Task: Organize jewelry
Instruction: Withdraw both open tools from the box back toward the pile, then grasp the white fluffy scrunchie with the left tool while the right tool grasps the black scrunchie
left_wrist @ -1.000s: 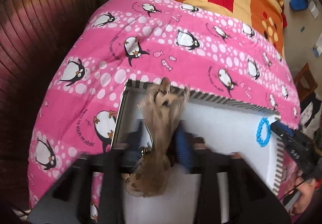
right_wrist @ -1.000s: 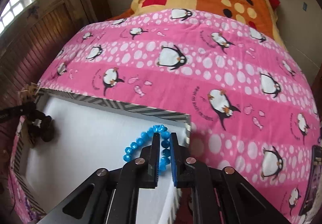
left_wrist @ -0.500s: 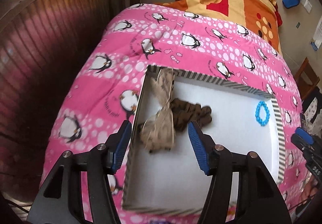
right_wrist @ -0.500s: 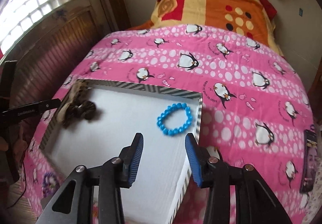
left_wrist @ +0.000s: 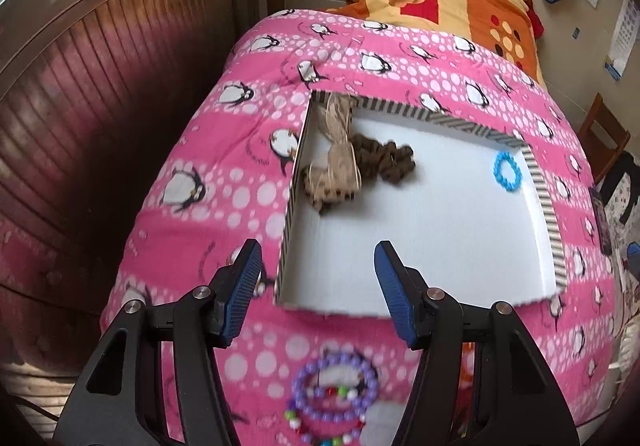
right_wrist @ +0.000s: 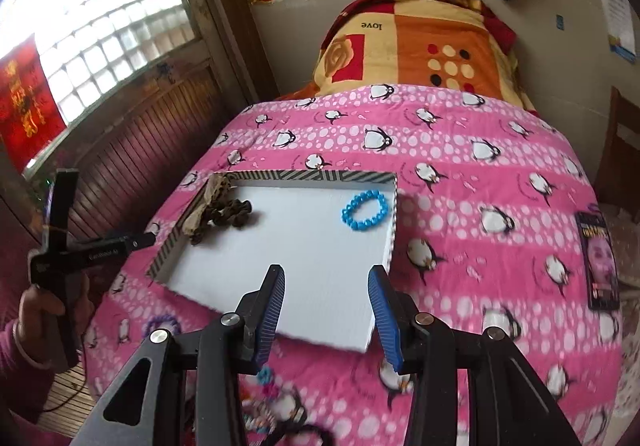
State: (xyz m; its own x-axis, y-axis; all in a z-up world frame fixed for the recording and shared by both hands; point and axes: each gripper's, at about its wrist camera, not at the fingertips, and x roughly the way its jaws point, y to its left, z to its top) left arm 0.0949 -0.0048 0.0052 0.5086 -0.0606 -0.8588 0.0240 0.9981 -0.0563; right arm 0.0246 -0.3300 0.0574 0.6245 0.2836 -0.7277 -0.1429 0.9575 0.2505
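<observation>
A: How do the tongs stand?

B: Both are spread wide and hold nothing. The left gripper [left_wrist: 318,286] hangs over the near left corner of the tray [left_wrist: 424,258]; the right gripper [right_wrist: 326,310] hangs over the tray's near edge.

A: And the jewelry?

B: A blue bracelet [right_wrist: 365,211] lies flat inside the tray at about 1 o'clock, close to the far right corner. A brown beaded piece [left_wrist: 384,161] with a straw-coloured tassel [left_wrist: 338,141] lies at about 11 o'clock, the tassel against the striped left wall.

A: Anything outside the tray?

B: Yes. At 6 o'clock in the left view, purple beads [left_wrist: 334,394] and other mixed bead strings lie on the pink quilt [right_wrist: 480,173], apart from the tray. They are blurred, so I can't count them.

A: Else?

B: A phone [right_wrist: 599,266] lies on the quilt at 3 o'clock.
</observation>
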